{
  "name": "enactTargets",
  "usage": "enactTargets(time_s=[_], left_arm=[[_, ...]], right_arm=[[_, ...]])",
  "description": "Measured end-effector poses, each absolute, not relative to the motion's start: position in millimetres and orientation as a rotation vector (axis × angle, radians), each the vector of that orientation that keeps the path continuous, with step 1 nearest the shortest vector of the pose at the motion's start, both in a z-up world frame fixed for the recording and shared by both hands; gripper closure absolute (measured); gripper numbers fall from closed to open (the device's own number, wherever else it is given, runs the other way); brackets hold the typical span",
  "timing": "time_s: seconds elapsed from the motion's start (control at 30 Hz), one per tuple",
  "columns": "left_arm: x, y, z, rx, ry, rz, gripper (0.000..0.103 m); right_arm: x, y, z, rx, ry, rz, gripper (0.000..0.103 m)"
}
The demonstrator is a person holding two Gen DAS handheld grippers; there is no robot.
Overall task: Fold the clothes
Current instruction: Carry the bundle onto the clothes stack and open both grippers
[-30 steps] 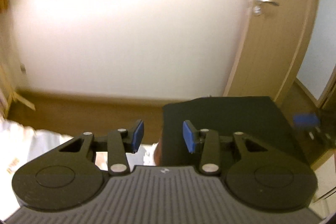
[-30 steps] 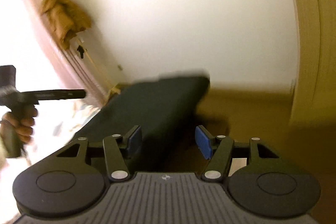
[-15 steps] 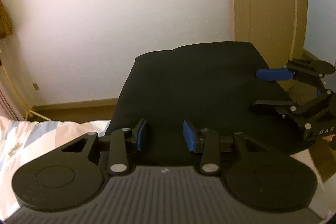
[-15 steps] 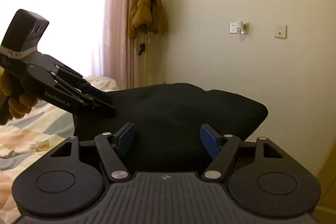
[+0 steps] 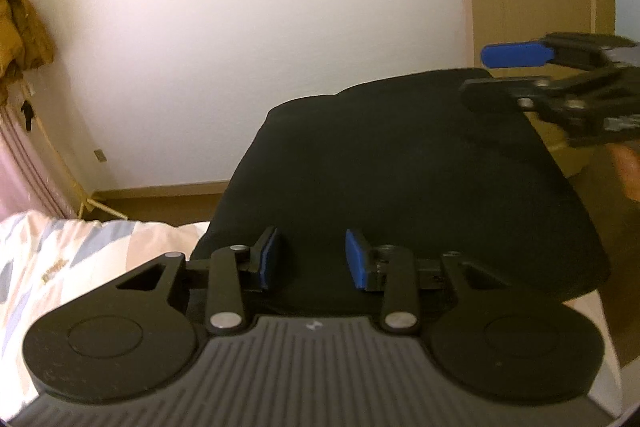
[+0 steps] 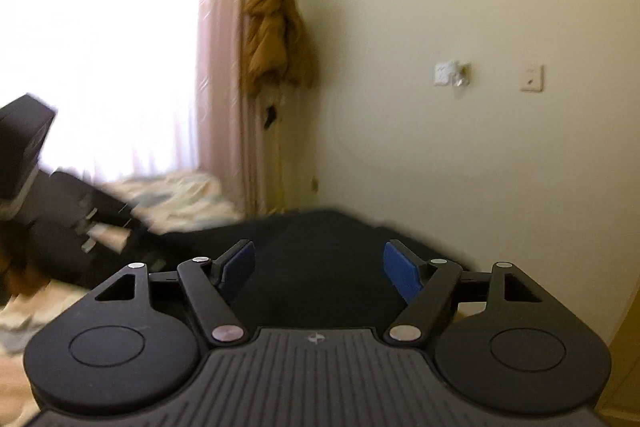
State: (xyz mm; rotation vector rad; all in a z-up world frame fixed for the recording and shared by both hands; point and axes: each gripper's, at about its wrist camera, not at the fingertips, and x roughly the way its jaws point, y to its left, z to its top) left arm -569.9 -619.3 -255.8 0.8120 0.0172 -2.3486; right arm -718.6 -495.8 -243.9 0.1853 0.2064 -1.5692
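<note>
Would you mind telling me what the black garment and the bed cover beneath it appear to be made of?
The black garment looks like a soft, matte knit, perhaps cotton jersey: it shows no sheen and its edges are rounded and limp. The bed cover appears to be a smooth woven cotton, printed in pale pink, blue and white patches, though the weave is too small to tell.

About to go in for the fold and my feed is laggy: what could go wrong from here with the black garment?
1. Both the left gripper and right gripper are open and hold nothing; closing on the dark, low-contrast black garment may pinch only one layer.
2. The garment reaches the edge of the bed and could slide off if tugged.
3. The right wrist view is blurred, so aim may be off.
</note>
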Motion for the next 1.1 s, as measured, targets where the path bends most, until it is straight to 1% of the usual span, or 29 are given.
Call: enactTargets(time_s=[0.07,0.17,0.3,0.53,0.63,0.8,0.87,0.9,1.0,1.03,1.07,1.1], left_arm=[[-570.8,-620.1,-256.4,0.800,0.037,-2.339,0.071],[-569.9,-620.0,-259.9,0.779,0.079,-2.332,0.071],[-573.4,-612.9,-265.5,0.766,0.064,-2.316,0.071],[-577.3,-605.6,-255.5,0.796,0.047,-2.271,0.071],[-576.5,-604.2,-250.7,0.805,0.049,-2.265,0.070],[-572.4,-603.2,-254.1,0.781,0.063,-2.280,0.070],[-570.6,-603.7,-257.8,0.764,0.074,-2.290,0.069],[-569.7,-603.5,-260.4,0.755,0.076,-2.298,0.069],[-566.8,-600.0,-261.6,0.733,0.068,-2.304,0.068],[-564.3,-597.5,-257.8,0.734,0.075,-2.301,0.066],[-560.4,-594.0,-252.0,0.737,0.086,-2.297,0.060],[-555.2,-589.8,-245.6,0.738,0.094,-2.294,0.057]], right_arm=[[-732.7,-509.1,-247.5,0.200,0.224,-1.574,0.026],[-752.1,-523.6,-270.1,0.283,0.270,-1.543,0.025],[-772.6,-514.8,-301.5,0.381,0.118,-1.523,0.025],[-754.9,-497.3,-276.8,0.271,0.141,-1.534,0.025],[-746.4,-489.9,-264.6,0.218,0.157,-1.537,0.027],[-715.1,-467.5,-267.0,0.213,0.207,-1.492,0.027],[-707.7,-467.4,-280.4,0.244,0.256,-1.489,0.025],[-705.7,-467.2,-288.4,0.244,0.272,-1.499,0.021],[-707.1,-463.7,-301.2,0.241,0.255,-1.520,0.017],[-708.0,-464.3,-299.9,0.254,0.253,-1.530,0.017],[-707.2,-464.2,-296.3,0.267,0.257,-1.543,0.017],[-704.8,-462.9,-290.3,0.280,0.259,-1.564,0.019]])
